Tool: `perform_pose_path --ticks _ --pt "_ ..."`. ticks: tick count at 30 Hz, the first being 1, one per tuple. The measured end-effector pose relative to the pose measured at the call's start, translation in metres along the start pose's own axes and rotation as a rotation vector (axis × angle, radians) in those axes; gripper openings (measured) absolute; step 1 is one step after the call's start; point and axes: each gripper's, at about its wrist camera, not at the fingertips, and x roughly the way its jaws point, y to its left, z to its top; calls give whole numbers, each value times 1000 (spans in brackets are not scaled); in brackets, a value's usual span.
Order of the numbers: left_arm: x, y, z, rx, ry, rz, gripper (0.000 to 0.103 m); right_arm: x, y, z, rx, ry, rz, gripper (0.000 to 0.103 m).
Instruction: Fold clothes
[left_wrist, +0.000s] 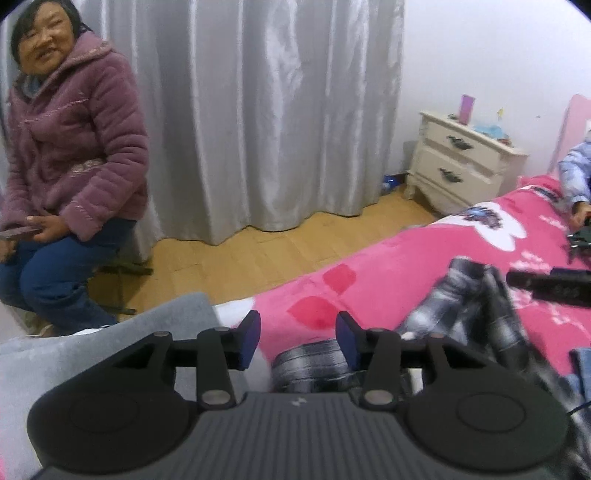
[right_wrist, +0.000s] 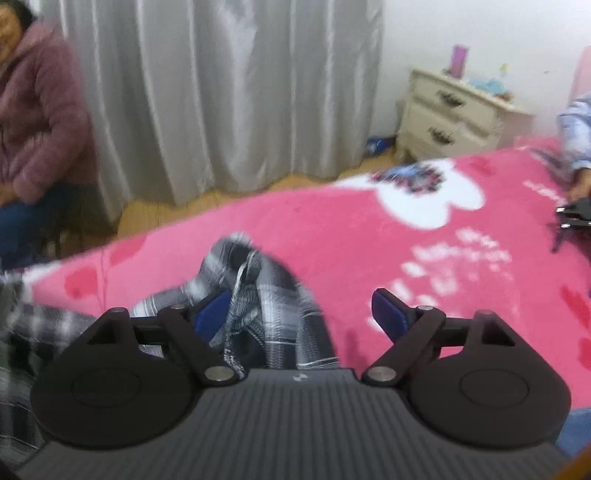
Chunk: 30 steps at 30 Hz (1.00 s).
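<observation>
Both your grippers, left (left_wrist: 298, 339) and right (right_wrist: 301, 317), hover with jaws apart, empty, over the plaid shirt (right_wrist: 258, 295) bunched at six o'clock on the bed (right_wrist: 369, 236); next, regrasp an edge

My left gripper (left_wrist: 298, 339) and right gripper (right_wrist: 301, 314): ribbed grey bodies, black round-based linkage arms, silver pivot screws, blue-padded jaws.

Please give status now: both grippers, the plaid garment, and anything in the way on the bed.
Left gripper jaws open, empty. Right gripper jaws wide, plaid garment between them, not pinched. Garment crumpled on pink blanket. Another gripper tool at far edge.
</observation>
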Motion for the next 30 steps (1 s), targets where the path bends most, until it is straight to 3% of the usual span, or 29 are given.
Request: perform_pose_path --ticks 2,3,4,6,8,10,11,13,15,19,23,25,30 --pt "2 -1 1 6 12 -54 45 -9 -4 5 34 -28 40 77" --pt "3 -2 0 11 24 -85 45 -13 -6 8 51 -41 62 61" --pt "5 -2 0 15 36 -116 45 -17 -7 10 68 -53 83 52" --pt "13 -6 -3 29 81 -162 45 -2 -7 13 98 1 138 26" --pt "24 -9 -8 43 134 -163 45 22 -5 14 108 82 174 16" --pt "37 -11 -14 52 186 -124 42 52 1 10 100 173 172 13" --pt "42 -9 -17 50 212 -111 36 65 0 6 111 197 147 13" --pt "52 -5 -22 39 250 -97 36 89 -5 -2 157 235 98 12" --pt "53 -5 -22 30 249 -98 36 96 -18 -7 268 230 111 10" --pt "56 -8 -23 51 256 -82 37 88 -24 -9 325 185 83 10" --pt "58 -9 -21 53 261 -82 37 44 -53 -16 495 37 -15 13" --pt "57 -8 -20 58 259 -87 39 13 -64 -22 551 -25 -21 13" --pt "43 -5 -13 32 237 -117 44 -75 -67 -42 533 -82 -49 13"
